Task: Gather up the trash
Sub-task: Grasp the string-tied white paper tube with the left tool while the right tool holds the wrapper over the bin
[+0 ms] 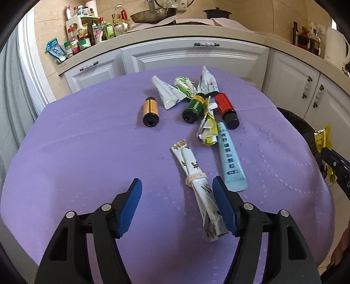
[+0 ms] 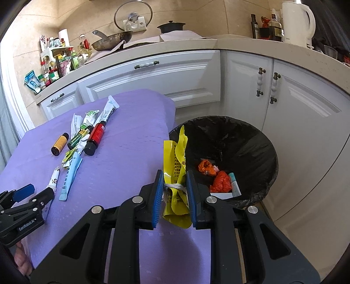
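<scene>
My left gripper (image 1: pixel 177 185) is open over the purple table (image 1: pixel 87 153), its right finger touching a white wrapper tied with a rubber band (image 1: pixel 196 181). Beyond lie a light blue tube (image 1: pixel 229 157), a yellow-green wrapper (image 1: pixel 207 129), an orange bottle (image 1: pixel 150 111), a green bottle (image 1: pixel 193 109), a red bottle (image 1: pixel 225 109) and white tubes (image 1: pixel 166 91). My right gripper (image 2: pixel 175 174) is shut on a yellow wrapper (image 2: pixel 177 166) at the table's right edge, beside the black-lined trash bin (image 2: pixel 240 139), which holds orange wrappers (image 2: pixel 218 181).
White kitchen cabinets (image 2: pixel 153 80) stand behind the table and bin. The counter holds spice jars (image 1: pixel 81 41), a pan (image 1: pixel 153 15), a black pot (image 1: pixel 216 13) and a white kettle (image 2: pixel 295 21).
</scene>
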Demonstrator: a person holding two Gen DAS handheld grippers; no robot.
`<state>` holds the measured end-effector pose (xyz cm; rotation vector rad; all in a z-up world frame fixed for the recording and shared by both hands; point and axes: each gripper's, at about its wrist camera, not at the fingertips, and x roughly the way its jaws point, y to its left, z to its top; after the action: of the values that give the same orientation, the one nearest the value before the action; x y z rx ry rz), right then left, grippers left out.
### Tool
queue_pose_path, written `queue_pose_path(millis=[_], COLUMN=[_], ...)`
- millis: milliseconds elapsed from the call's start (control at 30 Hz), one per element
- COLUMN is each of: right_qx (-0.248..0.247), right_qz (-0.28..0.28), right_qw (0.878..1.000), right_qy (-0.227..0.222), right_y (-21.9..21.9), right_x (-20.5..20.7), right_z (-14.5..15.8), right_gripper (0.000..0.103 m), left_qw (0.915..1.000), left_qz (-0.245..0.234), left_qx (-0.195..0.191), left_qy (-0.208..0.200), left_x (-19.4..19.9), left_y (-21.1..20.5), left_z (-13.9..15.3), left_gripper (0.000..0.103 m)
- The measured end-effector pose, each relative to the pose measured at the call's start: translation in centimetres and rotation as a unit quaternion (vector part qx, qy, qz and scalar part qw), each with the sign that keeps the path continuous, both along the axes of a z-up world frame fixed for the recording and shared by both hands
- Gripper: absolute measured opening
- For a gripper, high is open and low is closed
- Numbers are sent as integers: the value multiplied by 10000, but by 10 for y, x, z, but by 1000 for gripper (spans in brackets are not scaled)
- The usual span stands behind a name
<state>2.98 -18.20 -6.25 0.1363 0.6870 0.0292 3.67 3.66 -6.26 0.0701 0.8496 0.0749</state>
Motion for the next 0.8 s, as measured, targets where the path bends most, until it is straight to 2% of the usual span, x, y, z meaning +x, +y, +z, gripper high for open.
queue_pose_path(millis=[67, 167, 233, 300, 367, 500, 700, 800], right_qx=[-6, -27, -47, -60, -58, -98, -161, -236], right_qz=[9, 21, 25, 25, 27, 42, 38, -9], right_qw=[10000, 10000, 10000, 10000, 10000, 9999, 9998, 9994], right_qy=[9, 12, 3, -4, -8, -41, -148, -249], right_y=[1, 3, 5, 5, 6, 9, 9, 5], right_x=[0, 0, 0, 0, 0, 0, 0, 2], right_z=[0, 0, 1, 2, 2, 6, 14, 21], right_gripper=[21, 21, 21, 21, 21, 21, 21, 21], left_qw=[10000, 9996, 9995, 9994, 9992, 9986, 9982, 9968], left_qz=[-24, -129, -199, -289, -328, -331, -401, -498], left_qx=[-23, -206, -206, -200, -219, -400, -231, -270], left_qy=[1, 127, 109, 79, 61, 32, -369, -562], left_x=[-1, 0, -1, -2, -3, -3, -13, -11], left_y=[2, 3, 1, 0, 0, 6, 4, -2], left_z=[-1, -6, -7, -7, -7, -3, 14, 26], left_gripper=[63, 47, 41, 25, 18, 18, 18, 18])
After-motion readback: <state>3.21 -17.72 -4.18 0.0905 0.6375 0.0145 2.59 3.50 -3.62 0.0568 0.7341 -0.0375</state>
